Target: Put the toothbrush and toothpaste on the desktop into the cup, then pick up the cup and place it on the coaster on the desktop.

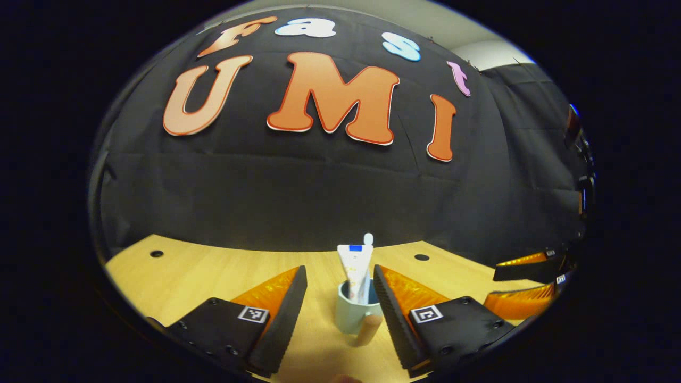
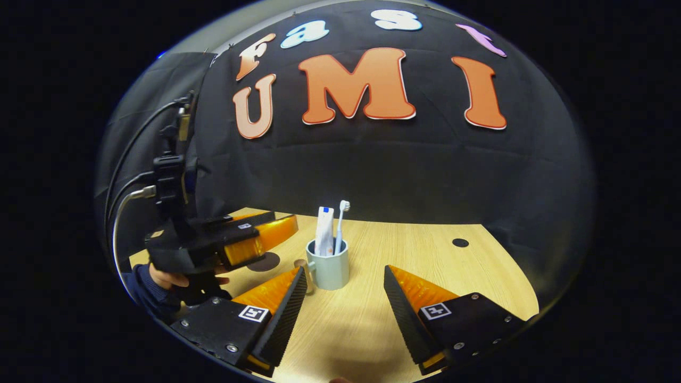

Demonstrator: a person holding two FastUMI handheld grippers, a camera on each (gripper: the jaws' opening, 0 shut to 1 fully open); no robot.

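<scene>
A pale blue-green cup (image 1: 351, 314) stands upright on the wooden desktop (image 1: 213, 271). A white toothpaste tube (image 1: 355, 268) and a white toothbrush (image 1: 368, 239) stand in it. Its wooden handle (image 1: 368, 330) points toward my left gripper (image 1: 340, 268), which is open, with the cup in line with the gap between its fingers. In the right gripper view the cup (image 2: 330, 268), tube (image 2: 324, 231) and brush (image 2: 341, 221) stand just beyond my open right gripper (image 2: 345, 270). The left gripper (image 2: 266, 234) hovers left of the cup, over a dark round coaster (image 2: 264, 261).
A hand and dark sleeve (image 2: 165, 279) hold the left gripper, with cables rising behind it. The right gripper (image 1: 526, 282) is at the far right of the left gripper view. Small round holes (image 1: 156, 254) (image 2: 460, 242) sit near the desktop's far edge, against the black cloth wall.
</scene>
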